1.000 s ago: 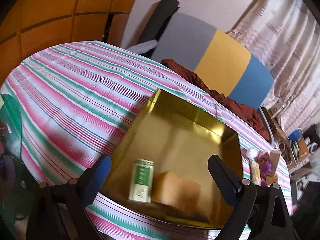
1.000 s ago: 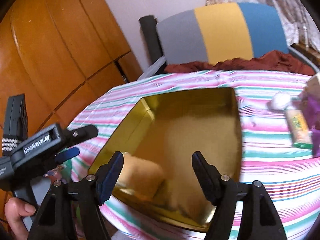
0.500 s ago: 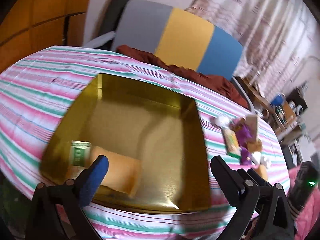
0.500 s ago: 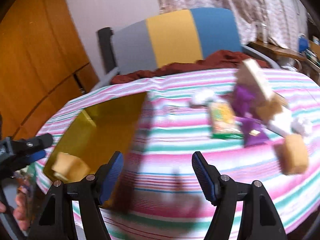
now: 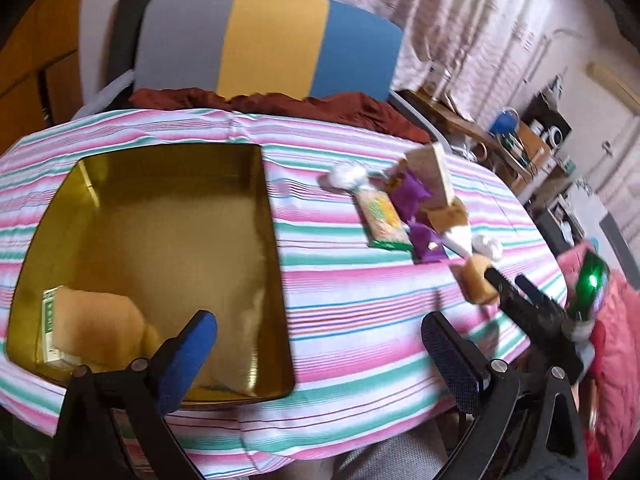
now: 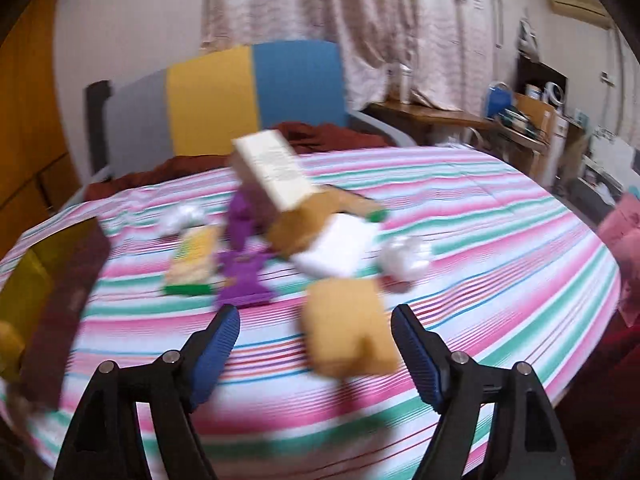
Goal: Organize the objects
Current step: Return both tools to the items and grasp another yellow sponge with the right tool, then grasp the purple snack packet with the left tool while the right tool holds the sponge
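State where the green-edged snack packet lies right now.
In the left wrist view, the green-edged snack packet lies flat on the striped tablecloth, right of the gold tray, beside the purple wrappers.

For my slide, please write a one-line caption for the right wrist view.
Open right gripper approaches a tan sponge lying on the striped tablecloth, near a pile of small packets.

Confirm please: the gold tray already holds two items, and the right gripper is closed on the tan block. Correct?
Not quite. The right gripper is open; the tan block lies between its jaws, ungripped, as the right wrist view shows. The gold tray does hold two items.
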Action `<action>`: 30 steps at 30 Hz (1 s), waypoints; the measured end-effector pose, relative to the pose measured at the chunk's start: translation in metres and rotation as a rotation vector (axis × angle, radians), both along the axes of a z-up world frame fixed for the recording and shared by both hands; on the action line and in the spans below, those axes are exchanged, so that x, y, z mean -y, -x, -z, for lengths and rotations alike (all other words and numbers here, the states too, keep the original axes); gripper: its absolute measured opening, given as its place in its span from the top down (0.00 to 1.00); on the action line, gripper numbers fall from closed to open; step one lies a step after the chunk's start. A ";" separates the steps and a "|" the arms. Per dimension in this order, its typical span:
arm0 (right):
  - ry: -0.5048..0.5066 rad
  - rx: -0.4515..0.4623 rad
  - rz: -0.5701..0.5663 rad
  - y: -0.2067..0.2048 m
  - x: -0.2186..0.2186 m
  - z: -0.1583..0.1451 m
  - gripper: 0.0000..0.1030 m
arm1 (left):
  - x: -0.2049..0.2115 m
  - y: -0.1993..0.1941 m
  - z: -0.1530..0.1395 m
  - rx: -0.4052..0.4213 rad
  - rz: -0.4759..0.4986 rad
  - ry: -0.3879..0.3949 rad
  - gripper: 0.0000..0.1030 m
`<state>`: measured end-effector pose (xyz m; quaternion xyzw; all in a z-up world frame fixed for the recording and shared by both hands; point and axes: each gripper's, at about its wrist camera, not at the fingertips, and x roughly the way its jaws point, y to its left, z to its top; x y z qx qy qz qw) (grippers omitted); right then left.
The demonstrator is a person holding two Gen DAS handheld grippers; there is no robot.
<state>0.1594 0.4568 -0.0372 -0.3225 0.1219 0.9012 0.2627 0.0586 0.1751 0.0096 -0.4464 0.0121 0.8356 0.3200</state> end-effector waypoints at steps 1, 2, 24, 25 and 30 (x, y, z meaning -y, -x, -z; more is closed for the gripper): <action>0.013 0.005 0.010 0.000 -0.009 0.002 0.23 | -0.005 -0.002 0.001 0.005 0.012 0.005 0.00; 0.031 0.006 0.013 0.000 -0.018 0.005 0.23 | -0.010 -0.003 0.002 0.010 0.023 0.008 0.00; -0.012 -0.074 0.031 0.007 -0.027 0.041 0.46 | -0.100 -0.017 0.019 0.006 0.130 0.056 0.00; -0.026 -0.083 0.045 0.006 -0.029 0.040 0.46 | -0.105 -0.016 0.020 0.009 0.137 0.046 0.00; -0.007 -0.122 0.107 0.005 -0.045 0.039 0.46 | -0.135 -0.009 0.026 0.012 0.130 0.034 0.00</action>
